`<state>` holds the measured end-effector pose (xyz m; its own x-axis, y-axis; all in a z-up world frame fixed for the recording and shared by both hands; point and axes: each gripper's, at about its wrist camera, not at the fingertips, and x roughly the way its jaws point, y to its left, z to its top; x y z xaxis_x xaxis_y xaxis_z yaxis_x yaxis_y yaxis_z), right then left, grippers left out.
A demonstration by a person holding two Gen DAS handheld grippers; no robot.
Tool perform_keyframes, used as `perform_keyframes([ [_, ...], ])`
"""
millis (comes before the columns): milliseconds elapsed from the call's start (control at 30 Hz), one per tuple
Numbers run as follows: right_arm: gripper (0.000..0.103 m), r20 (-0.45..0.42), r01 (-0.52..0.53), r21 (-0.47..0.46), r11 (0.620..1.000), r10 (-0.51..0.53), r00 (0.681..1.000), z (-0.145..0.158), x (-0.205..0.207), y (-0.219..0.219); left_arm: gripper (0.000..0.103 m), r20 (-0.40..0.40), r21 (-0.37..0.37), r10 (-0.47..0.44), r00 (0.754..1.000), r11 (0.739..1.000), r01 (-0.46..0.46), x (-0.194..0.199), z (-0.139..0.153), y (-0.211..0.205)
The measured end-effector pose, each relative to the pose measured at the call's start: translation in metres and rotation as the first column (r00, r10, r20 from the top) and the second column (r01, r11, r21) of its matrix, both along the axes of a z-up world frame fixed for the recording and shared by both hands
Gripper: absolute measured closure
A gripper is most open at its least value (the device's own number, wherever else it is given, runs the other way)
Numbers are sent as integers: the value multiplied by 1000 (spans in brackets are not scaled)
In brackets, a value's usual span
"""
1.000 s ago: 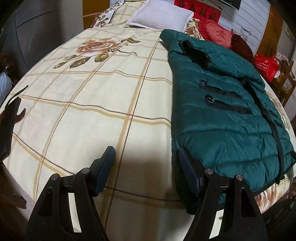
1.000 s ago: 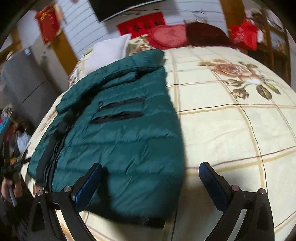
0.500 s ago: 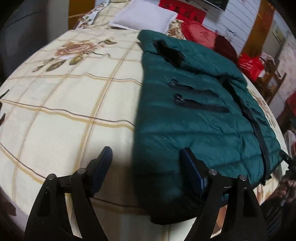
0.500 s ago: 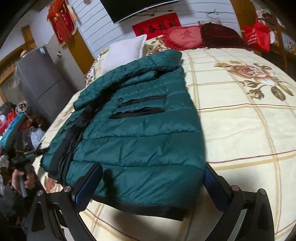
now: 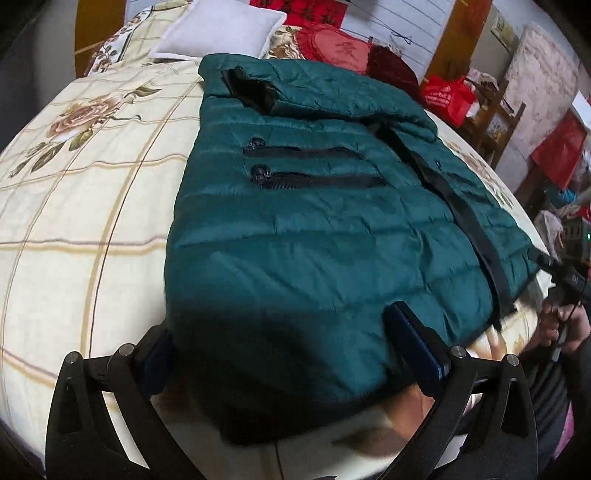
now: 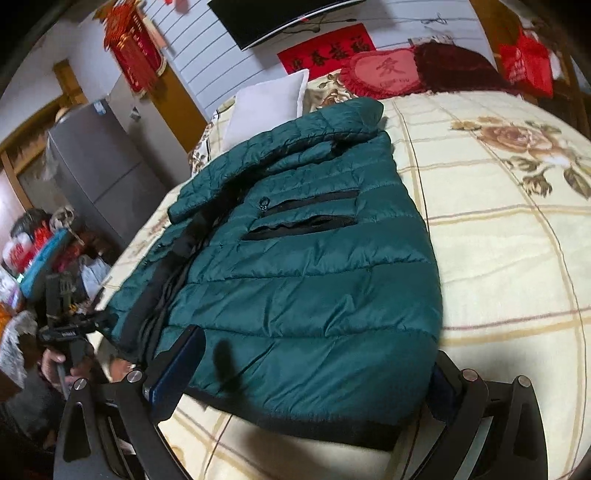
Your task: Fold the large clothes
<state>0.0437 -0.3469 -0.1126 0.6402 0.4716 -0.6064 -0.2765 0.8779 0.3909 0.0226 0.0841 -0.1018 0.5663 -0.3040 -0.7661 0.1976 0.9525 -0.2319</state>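
Left wrist view: the green padded jacket (image 5: 314,236) lies folded flat on the bed (image 5: 85,206), its black hem at the near edge of the mattress, its collar toward the white pillow (image 5: 221,29). The left hand-held gripper (image 5: 291,354) has just been opening, and its jaws now stand wide on either side of the hem corner, the pads not pressing on the cloth. Wide bare checked bedspread lies open beside the jacket. Right wrist view: the right hand-held gripper (image 6: 306,380) likewise straddles the hem with jaws wide and grips nothing; open bedspread (image 6: 517,240) stretches away on that side. Beyond the bed's far edge stand a grey refrigerator (image 6: 96,173) and cluttered goods (image 6: 33,254); red cushions (image 6: 388,70) and a red bag (image 6: 528,62) crowd the head end.
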Motion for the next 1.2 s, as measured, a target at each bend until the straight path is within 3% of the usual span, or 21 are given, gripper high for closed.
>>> perform_keyframes([
  [100, 0, -12, 0, 13, 1000, 0, 1000, 0, 8, 1, 1, 0, -24, 31, 1000, 999, -31, 8, -1, 4],
  [200, 0, -33, 24, 94, 995, -21, 999, 0, 11, -7, 1, 2, -41, 34, 999, 999, -34, 3, -1, 6],
  [300, 6, -55, -36, 163, 986, 46, 997, -1, 9, -5, 1, 9, -27, 19, 1000, 999, -19, -6, -1, 5],
  [500, 6, -22, -22, 101, 995, 24, 999, -1, 9, 1, 1, 43, 53, 59, 997, 997, -62, -9, -4, -6],
  [667, 0, -32, -12, 114, 993, 16, 999, -1, 13, 3, 1, 65, 42, 72, 995, 996, -75, -5, -5, -3],
  [933, 1, -45, -5, 95, 995, 9, 999, 1, 11, 5, 1, 76, 1, 122, 990, 992, -123, -2, -4, 0],
  [967, 4, -49, -1, 70, 998, 5, 999, 2, 11, 7, 1, 77, -5, 128, 989, 992, -128, -3, -4, 1],
  [1033, 35, -47, 3, 29, 1000, -2, 999, 2, 11, 11, 3, 77, -22, 144, 987, 990, -143, -3, -3, 3],
  [1067, 39, -49, 7, 28, 1000, -5, 999, 1, 11, 9, 6, 74, -26, 147, 986, 989, -145, -3, -3, 3],
  [1133, 50, -49, 13, 48, 999, -11, 999, 1, 11, 4, 21, 71, -26, 157, 985, 988, -155, -3, -1, 3],
  [1200, 53, -54, 23, 37, 999, -21, 998, -1, 11, 3, 33, 73, -18, 175, 982, 984, -174, -4, -1, 5],
])
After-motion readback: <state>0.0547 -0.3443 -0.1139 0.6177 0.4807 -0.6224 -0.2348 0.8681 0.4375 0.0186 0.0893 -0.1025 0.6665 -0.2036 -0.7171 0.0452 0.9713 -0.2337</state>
